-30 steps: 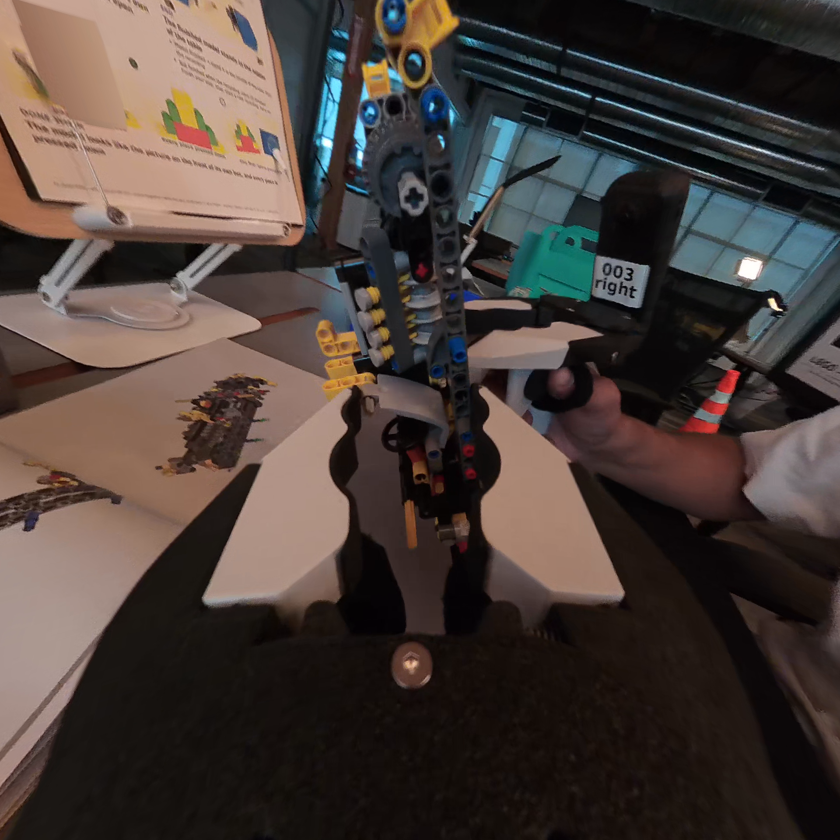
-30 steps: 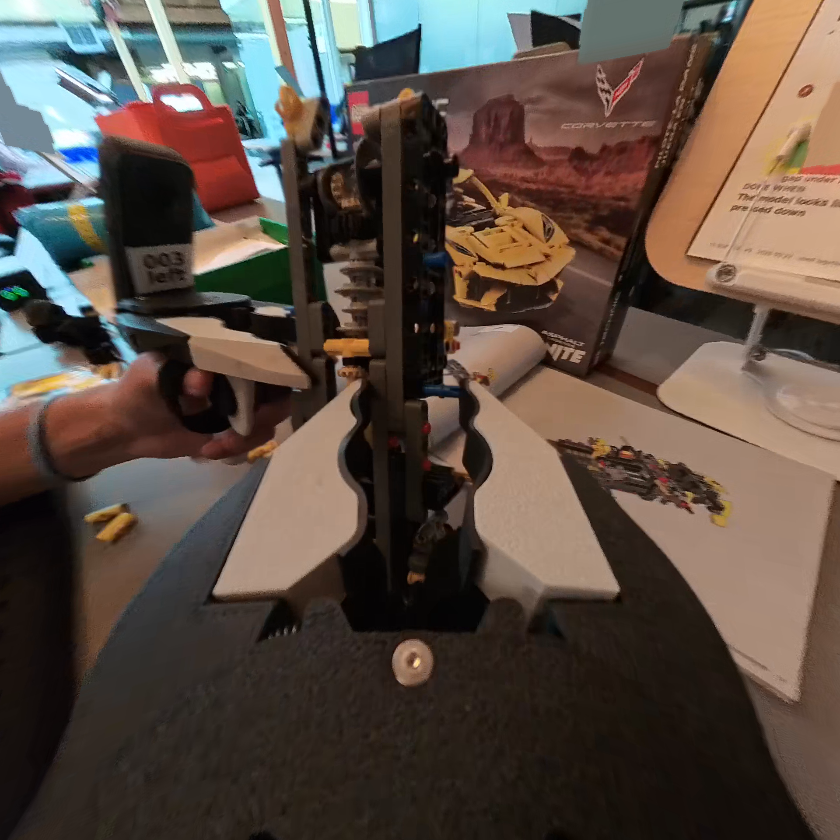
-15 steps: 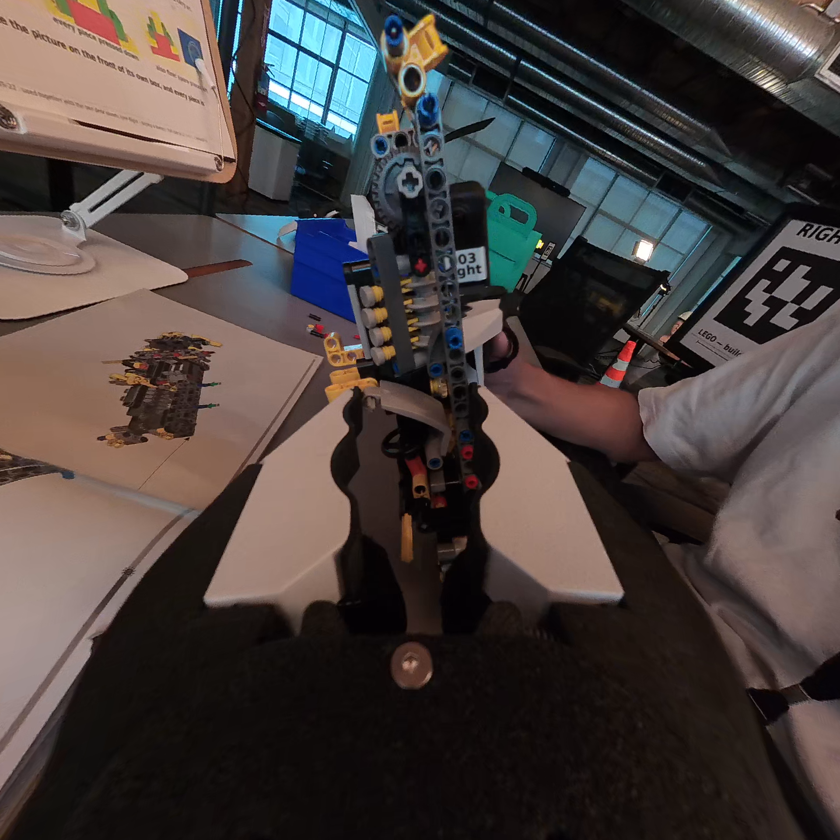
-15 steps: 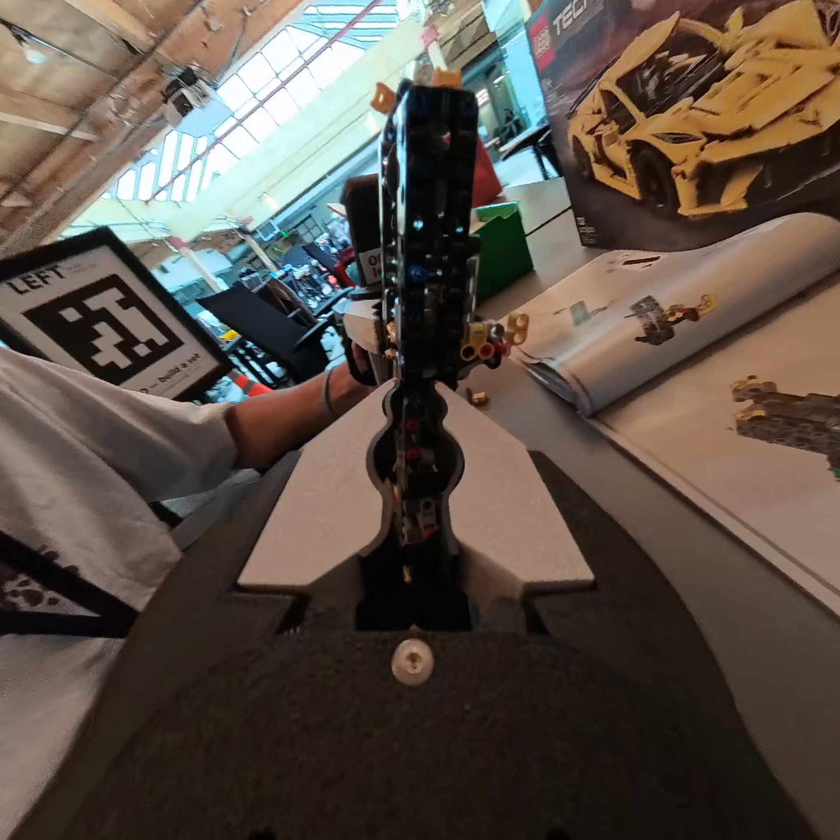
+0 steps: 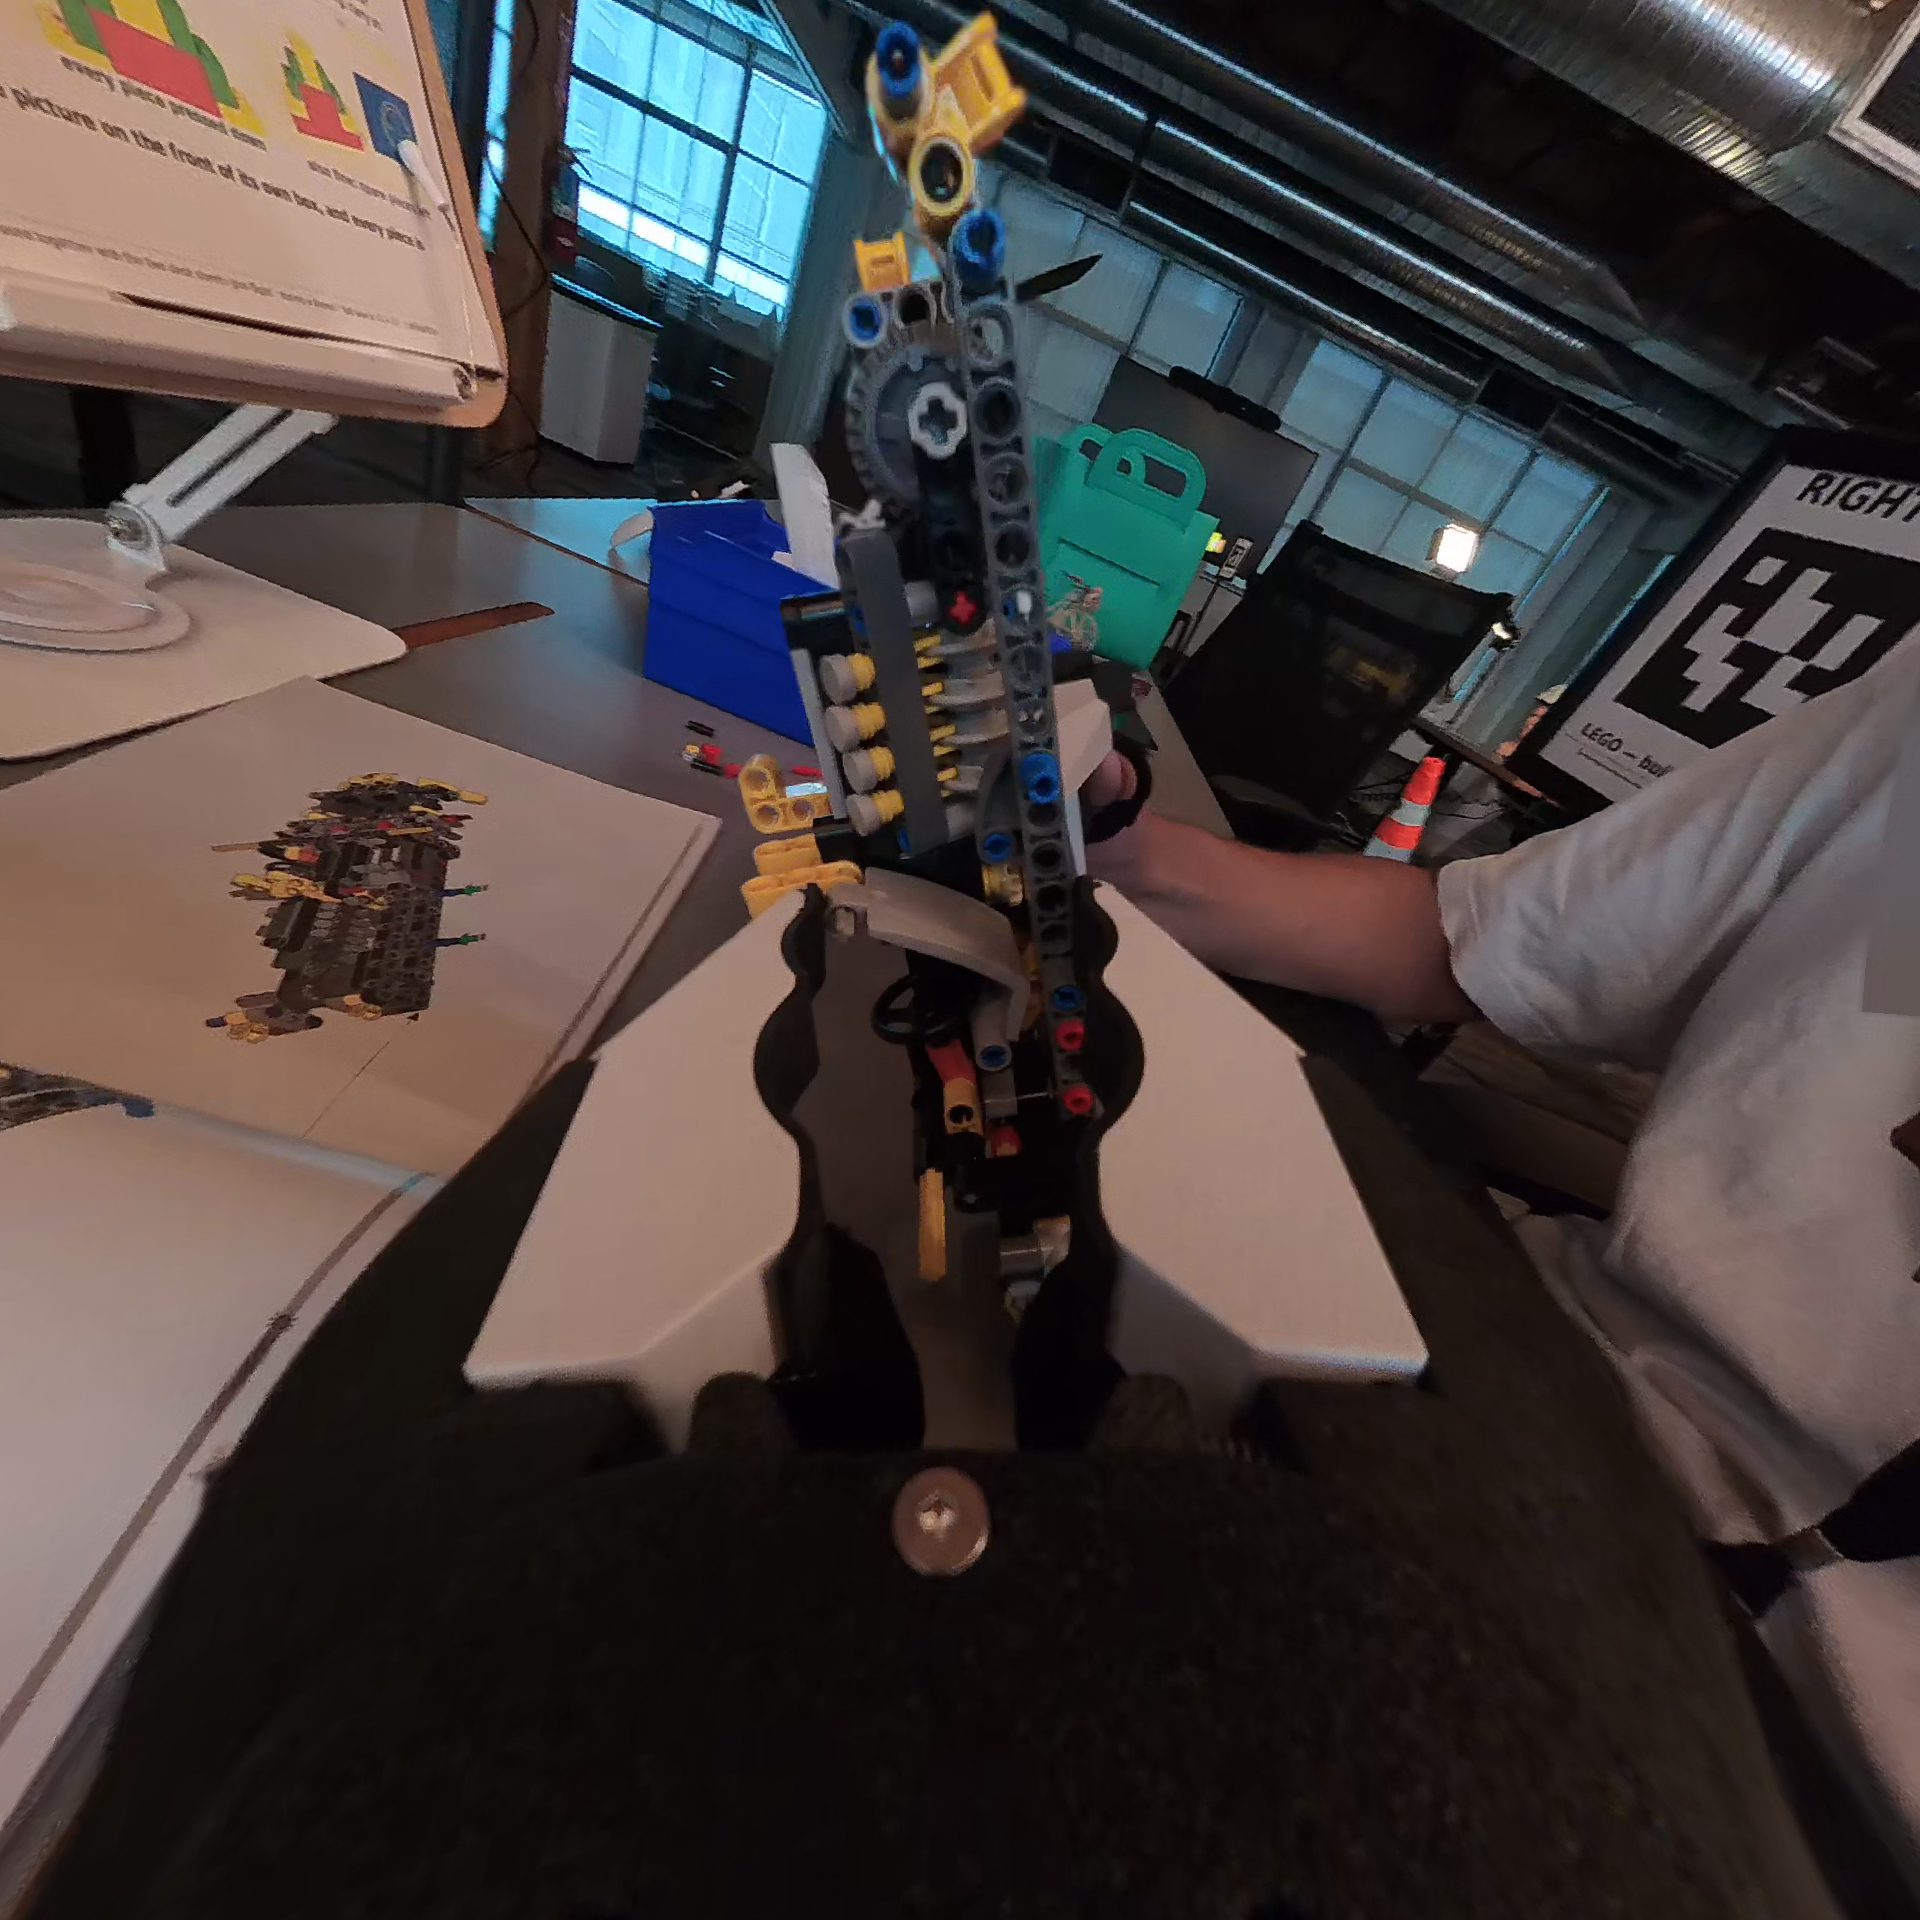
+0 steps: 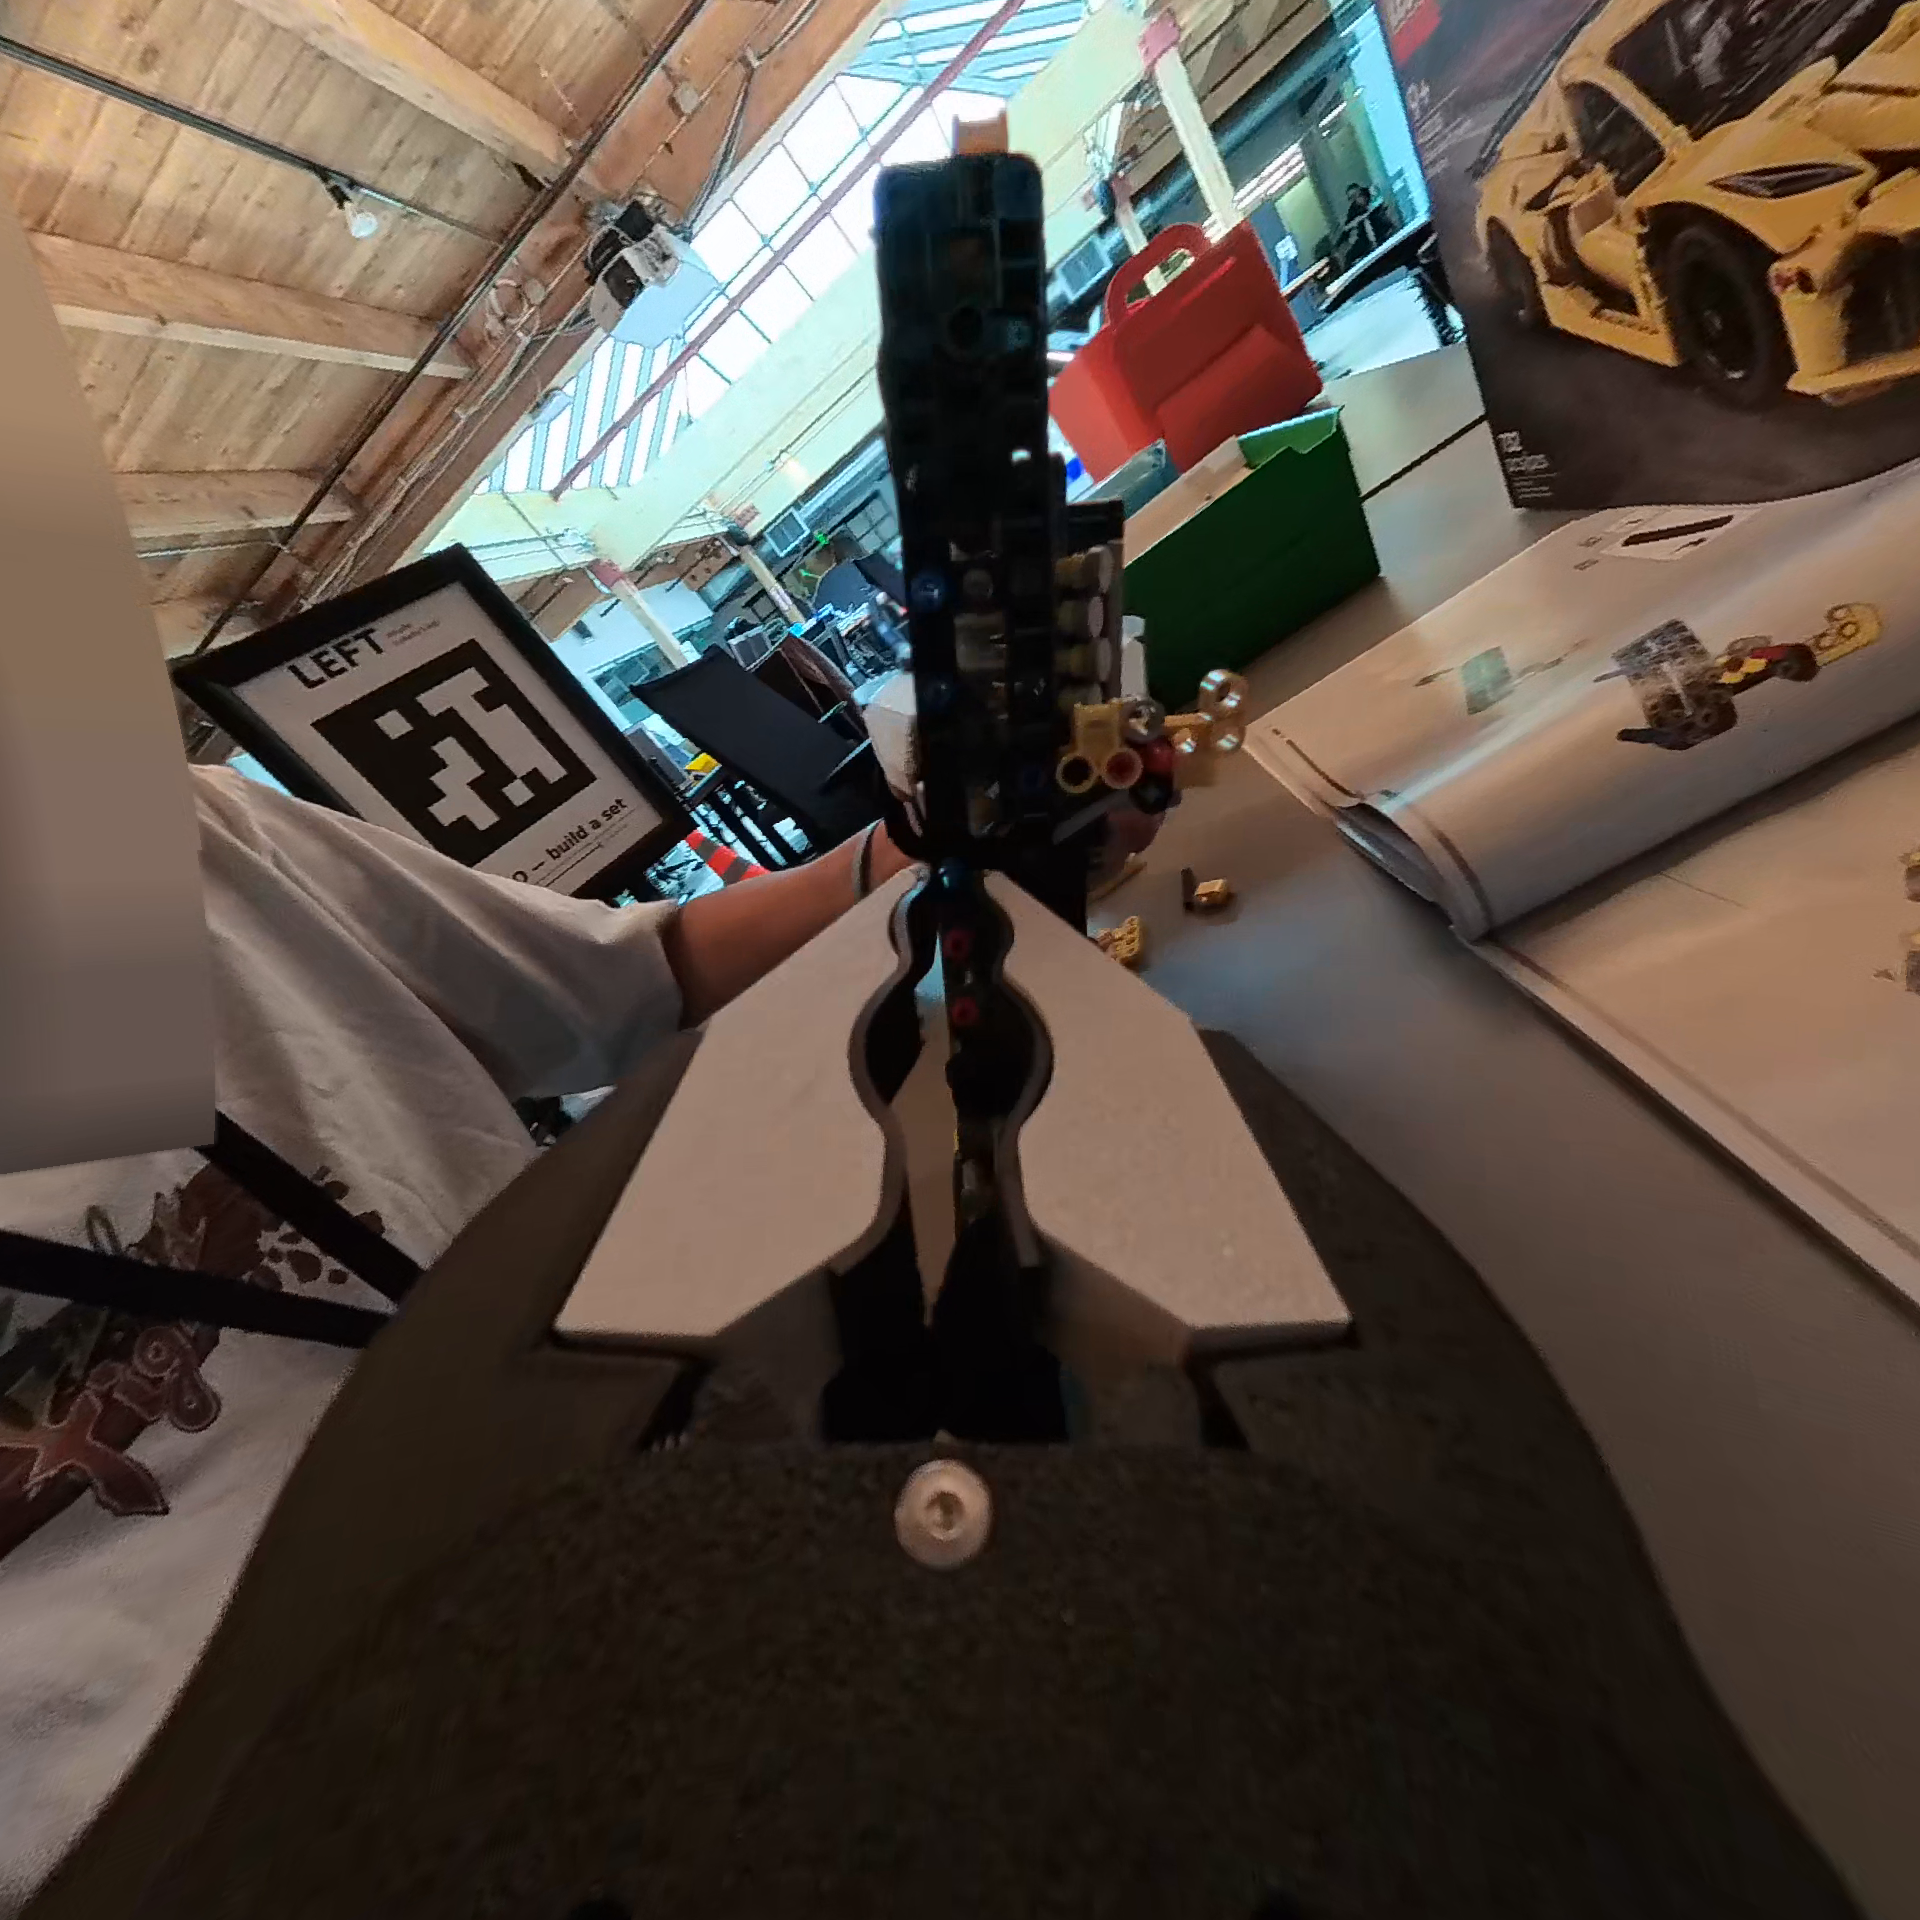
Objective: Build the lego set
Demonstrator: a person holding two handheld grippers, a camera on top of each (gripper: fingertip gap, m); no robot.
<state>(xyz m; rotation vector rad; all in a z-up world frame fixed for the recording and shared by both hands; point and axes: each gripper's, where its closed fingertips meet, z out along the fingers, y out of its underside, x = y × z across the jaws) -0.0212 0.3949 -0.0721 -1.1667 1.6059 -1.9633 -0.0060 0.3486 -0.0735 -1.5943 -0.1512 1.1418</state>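
Left claw (image 5: 940, 997): white fingers clamped on the lower end of the long black, grey and yellow brick chassis assembly (image 5: 940, 675), which stands upright above the grey counter (image 5: 540, 665).
Right claw (image 6: 954, 966): white fingers pinched tight on the narrow edge of the same assembly (image 6: 961, 436), seen end-on as a dark slab rising between them.
Assembly detail: dark gear wheel near the top, yellow connector with blue pins at the tip, row of grey-and-yellow cylinders on its left side in the left wrist view.
Counter, left wrist view: open white instruction booklet (image 5: 312, 935) lying flat to the left; blue plastic bin (image 5: 717, 613) behind; a few small loose red and black pieces near the bin.
Counter, right wrist view: curled booklet page (image 6: 1579, 707), green bin (image 6: 1257, 561), set box with a yellow car picture (image 6: 1683, 239), small yellow loose pieces (image 6: 1205, 891) beside the claw.
Person: white short sleeve (image 6: 395, 956) and bare forearm reaching behind the assembly.
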